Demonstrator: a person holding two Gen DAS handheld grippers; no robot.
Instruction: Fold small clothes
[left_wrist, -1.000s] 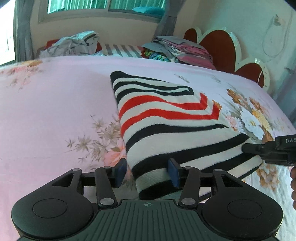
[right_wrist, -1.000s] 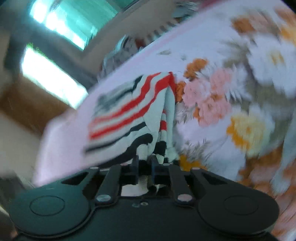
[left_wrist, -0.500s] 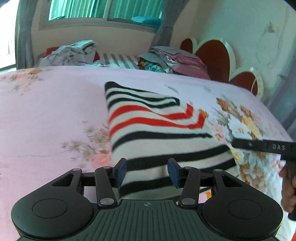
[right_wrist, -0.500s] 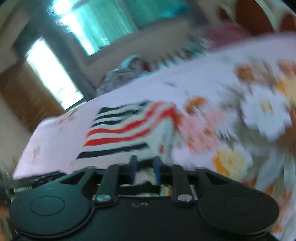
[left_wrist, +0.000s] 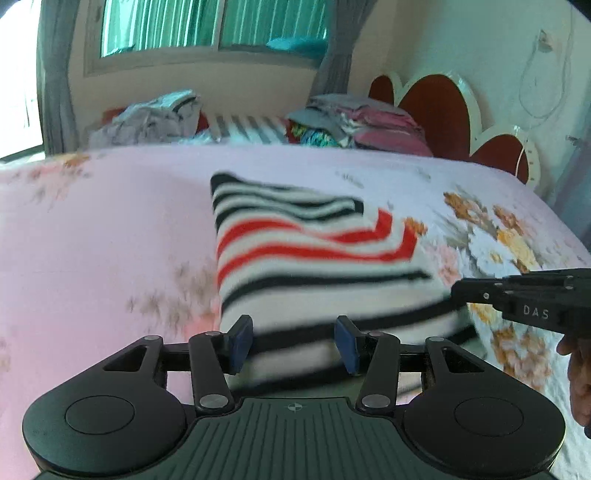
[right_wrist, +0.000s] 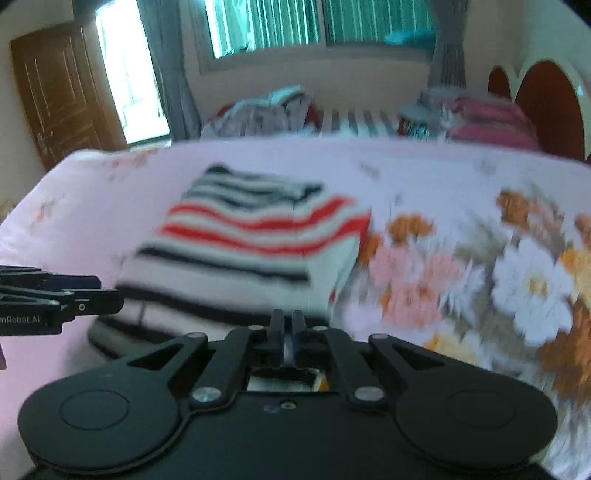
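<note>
A folded sweater (left_wrist: 314, 258) with white, black and red stripes lies flat on the pink flowered bedsheet (left_wrist: 110, 240). My left gripper (left_wrist: 293, 332) hovers open over the sweater's near edge; its blue pads stand apart and press on nothing. In the left wrist view my right gripper (left_wrist: 458, 291) reaches in from the right, its tip by the sweater's near right corner. The right wrist view shows the same sweater (right_wrist: 251, 243) ahead, with my right gripper (right_wrist: 286, 321) shut and nothing visible between its fingers. My left gripper (right_wrist: 110, 299) comes in there from the left edge.
At the bed's far side lie a crumpled grey pile of clothes (left_wrist: 147, 118) and a stack of folded clothes (left_wrist: 354, 122). A red and white headboard (left_wrist: 443, 107) stands at the right. A person's hand (left_wrist: 580, 369) holds the right gripper. A wooden door (right_wrist: 55, 92) is at far left.
The right gripper has rolled upright and drawn back from the sweater's edge, where its fingers were in the fabric. The left gripper has pulled back and up a little, still open.
</note>
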